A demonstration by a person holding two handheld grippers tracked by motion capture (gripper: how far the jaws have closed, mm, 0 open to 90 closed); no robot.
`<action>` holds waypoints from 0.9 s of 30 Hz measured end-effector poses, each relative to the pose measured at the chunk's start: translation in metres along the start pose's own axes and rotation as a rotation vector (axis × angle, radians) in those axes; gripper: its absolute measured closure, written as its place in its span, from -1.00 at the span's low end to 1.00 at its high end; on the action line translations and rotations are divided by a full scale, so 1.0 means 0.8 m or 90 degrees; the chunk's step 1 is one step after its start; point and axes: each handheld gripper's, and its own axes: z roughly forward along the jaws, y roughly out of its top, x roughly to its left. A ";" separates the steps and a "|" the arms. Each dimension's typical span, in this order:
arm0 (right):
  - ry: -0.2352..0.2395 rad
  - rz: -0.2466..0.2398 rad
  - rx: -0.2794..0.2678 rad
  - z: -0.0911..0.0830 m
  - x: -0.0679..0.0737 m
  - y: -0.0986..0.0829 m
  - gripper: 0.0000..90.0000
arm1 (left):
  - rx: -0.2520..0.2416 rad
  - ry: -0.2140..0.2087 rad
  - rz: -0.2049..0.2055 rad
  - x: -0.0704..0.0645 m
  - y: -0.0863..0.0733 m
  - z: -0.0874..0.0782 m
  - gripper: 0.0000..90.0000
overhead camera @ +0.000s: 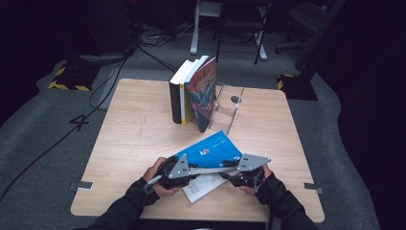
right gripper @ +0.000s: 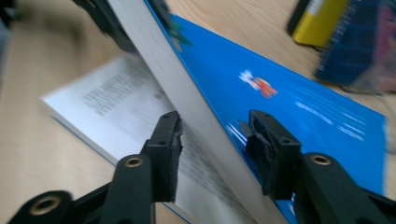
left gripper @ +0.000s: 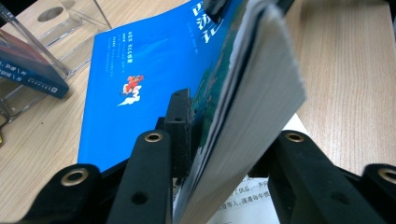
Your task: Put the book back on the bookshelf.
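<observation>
A blue-covered book lies open near the front edge of the desk, its cover and a sheaf of pages lifted off the printed page beneath. The left hand-held gripper straddles that raised sheaf — jaws on either side, though whether they pinch it cannot be told. The right hand-held gripper brackets the same sheaf with jaws parted. Behind, three books stand against a clear bookend.
</observation>
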 end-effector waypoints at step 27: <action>-0.038 -0.066 0.016 0.003 0.003 0.003 0.50 | 0.047 0.052 -0.037 0.034 -0.037 -0.061 0.25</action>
